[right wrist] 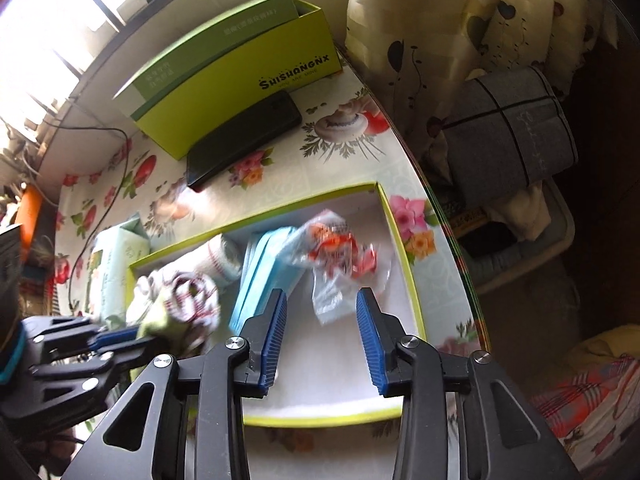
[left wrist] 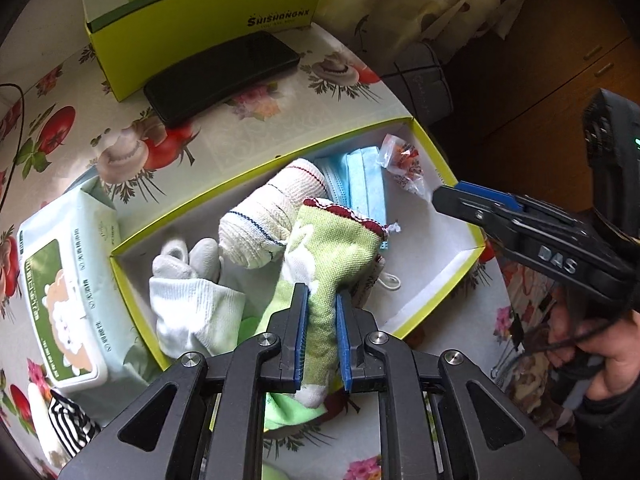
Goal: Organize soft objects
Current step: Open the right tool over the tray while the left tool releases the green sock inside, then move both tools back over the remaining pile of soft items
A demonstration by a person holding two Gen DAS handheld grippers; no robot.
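Left gripper (left wrist: 322,296) pinches a green sock (left wrist: 332,248) over the tray (left wrist: 256,168) | right gripper (right wrist: 322,300) spread wide, empty, above a clear wrapper (right wrist: 340,256) in the tray's right end | rolled socks (left wrist: 272,216) and blue masks (left wrist: 360,184) lie inside | wipes pack (left wrist: 68,280) beside the tray

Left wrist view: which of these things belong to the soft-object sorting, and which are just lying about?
Job:
green sock, pinched in the left gripper
open tray box
white socks
striped socks
blue masks
plastic packet, below the open right gripper

Lying about:
phone
wipes pack
upright green box
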